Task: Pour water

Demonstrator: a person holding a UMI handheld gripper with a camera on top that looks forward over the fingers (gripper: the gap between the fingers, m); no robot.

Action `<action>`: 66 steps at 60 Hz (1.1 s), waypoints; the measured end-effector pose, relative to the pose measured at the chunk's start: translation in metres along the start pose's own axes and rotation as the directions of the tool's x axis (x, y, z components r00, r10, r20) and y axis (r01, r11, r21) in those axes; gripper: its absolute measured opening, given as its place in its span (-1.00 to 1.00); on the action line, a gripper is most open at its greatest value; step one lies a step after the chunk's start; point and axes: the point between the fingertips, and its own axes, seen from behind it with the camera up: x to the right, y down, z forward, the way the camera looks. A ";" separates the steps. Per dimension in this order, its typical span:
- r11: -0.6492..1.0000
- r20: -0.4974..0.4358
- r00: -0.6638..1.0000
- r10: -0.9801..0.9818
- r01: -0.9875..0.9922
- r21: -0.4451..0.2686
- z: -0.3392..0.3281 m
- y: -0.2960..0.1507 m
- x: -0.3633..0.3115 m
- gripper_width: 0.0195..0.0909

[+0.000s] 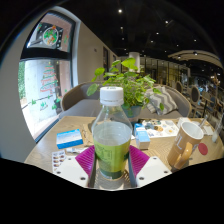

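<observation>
Your gripper point(111, 160) holds the bottle point(111, 140) of green liquid upright, both pads point(86, 158) pressed on its sides, white cap on. Carry it level toward the cup point(185, 143) at your right on the table point(45, 152); uncap before tilting.

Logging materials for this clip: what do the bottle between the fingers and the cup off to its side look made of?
The clear bottle with white cap: seemingly glossy transparent plastic, since greenish liquid shows through. The tan cup: matte and opaque, perhaps paper or ceramic. The gripper grips the bottle.
</observation>
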 end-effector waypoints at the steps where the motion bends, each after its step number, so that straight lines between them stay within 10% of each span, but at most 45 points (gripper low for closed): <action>1: 1.000 -0.001 1.000 -0.001 0.001 0.001 0.000 0.000 0.000 -0.26; 27: 0.921 0.221 0.899 0.377 -0.390 0.015 -0.050 -0.086 -0.005 -0.44; 46: 0.178 0.439 0.041 0.898 -0.944 -0.276 -0.060 -0.166 0.038 -0.46; 66: -0.327 0.306 -0.480 0.822 -0.838 -0.436 -0.037 -0.137 0.078 -0.45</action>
